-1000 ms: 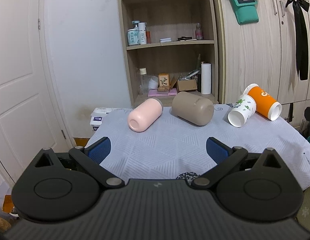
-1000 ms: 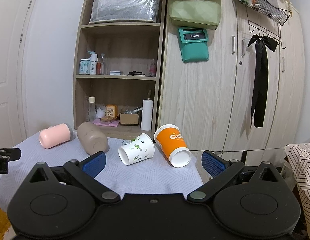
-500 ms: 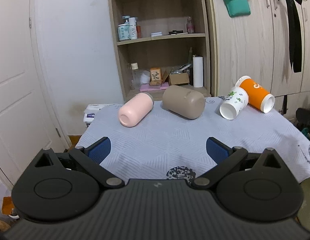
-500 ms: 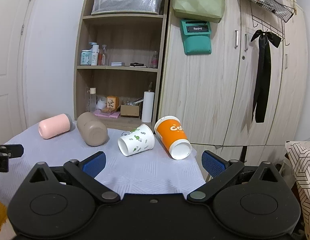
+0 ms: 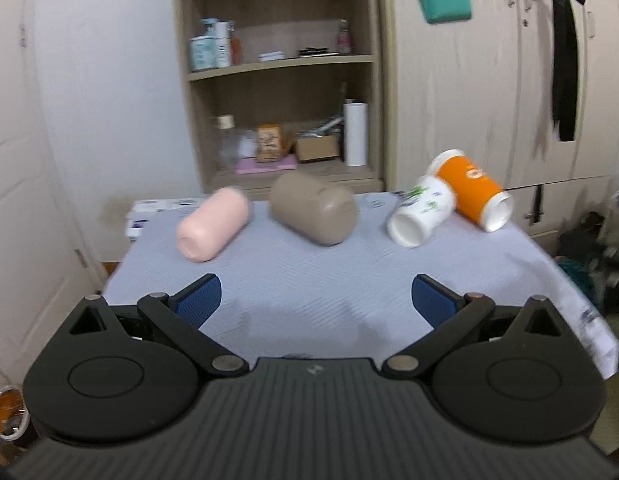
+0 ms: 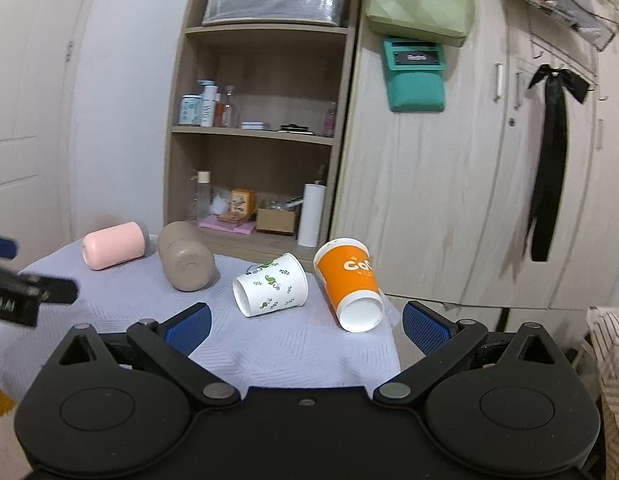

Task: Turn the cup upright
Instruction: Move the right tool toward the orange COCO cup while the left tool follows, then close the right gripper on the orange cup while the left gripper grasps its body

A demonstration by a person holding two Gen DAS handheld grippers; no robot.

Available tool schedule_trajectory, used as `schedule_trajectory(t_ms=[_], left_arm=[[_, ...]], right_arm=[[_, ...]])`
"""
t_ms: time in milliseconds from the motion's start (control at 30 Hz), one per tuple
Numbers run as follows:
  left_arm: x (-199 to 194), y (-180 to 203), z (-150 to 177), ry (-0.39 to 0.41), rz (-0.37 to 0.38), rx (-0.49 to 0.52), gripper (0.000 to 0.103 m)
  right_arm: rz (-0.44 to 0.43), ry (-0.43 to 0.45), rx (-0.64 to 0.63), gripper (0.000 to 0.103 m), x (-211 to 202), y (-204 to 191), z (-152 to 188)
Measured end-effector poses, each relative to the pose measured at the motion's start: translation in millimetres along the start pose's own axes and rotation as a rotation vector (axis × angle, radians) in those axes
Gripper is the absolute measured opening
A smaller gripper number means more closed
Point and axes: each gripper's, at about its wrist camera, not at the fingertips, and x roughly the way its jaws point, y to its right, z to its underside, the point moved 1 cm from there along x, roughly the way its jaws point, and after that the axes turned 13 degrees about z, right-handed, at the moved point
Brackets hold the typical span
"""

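Observation:
Several cups lie on their sides on the cloth-covered table [image 5: 309, 280]: a pink cup [image 5: 212, 229] [image 6: 113, 245], a taupe cup [image 5: 313, 213] [image 6: 185, 262], a white cup with green leaves [image 5: 421, 211] [image 6: 271, 290] and an orange cup [image 5: 471, 190] [image 6: 349, 284]. My left gripper [image 5: 315, 300] is open and empty, near the table's front edge, well short of the cups. My right gripper [image 6: 305, 324] is open and empty, just in front of the white and orange cups. Part of the left gripper [image 6: 25, 292] shows at the left edge of the right wrist view.
A wooden shelf unit [image 5: 277, 80] with bottles, boxes and a paper roll stands behind the table. Wardrobe doors [image 6: 469, 180] with a teal pouch and a black ribbon are at the right. A white door [image 5: 21, 200] is at the left. The table's right edge drops off beside the orange cup.
Both grippers have moved forward toward the cups, which look larger and lower in the views. The left gripper has risen and tilted down over the table. Both stayed open; the cups have not moved.

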Motion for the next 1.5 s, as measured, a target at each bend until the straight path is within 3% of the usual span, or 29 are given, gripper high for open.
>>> schedule_trajectory(t_ms=[167,433,700,967,1267,1400,1500], left_arm=[[26,23,-29,-0.012,0.114,-0.034,0.103],[95,53,-45,-0.102,0.293,-0.144,0.1],[157,75,-64,-0.164,0.374,-0.249,0.097],[196,81,-71,-0.203,0.358,-0.311,0.094],[215,77,-79,-0.202,0.356,-0.359,0.094],[221,75,-82,-0.228,0.366,-0.367,0.093],[222,76,-81,-0.23,0.393,-0.376,0.093]], right_arm=[[-0.076,0.014,-0.017,0.103,26,18,5],[-0.173,-0.018,-0.095,0.103,82,25,8],[-0.168,-0.088,-0.074,0.103,142,37,6],[-0.211,-0.125,-0.109,0.098,193,39,13],[-0.184,-0.13,-0.138,0.094,227,28,12],[-0.191,-0.16,-0.123,0.068,232,29,15],[-0.192,-0.171,-0.103,0.069,228,31,16]])
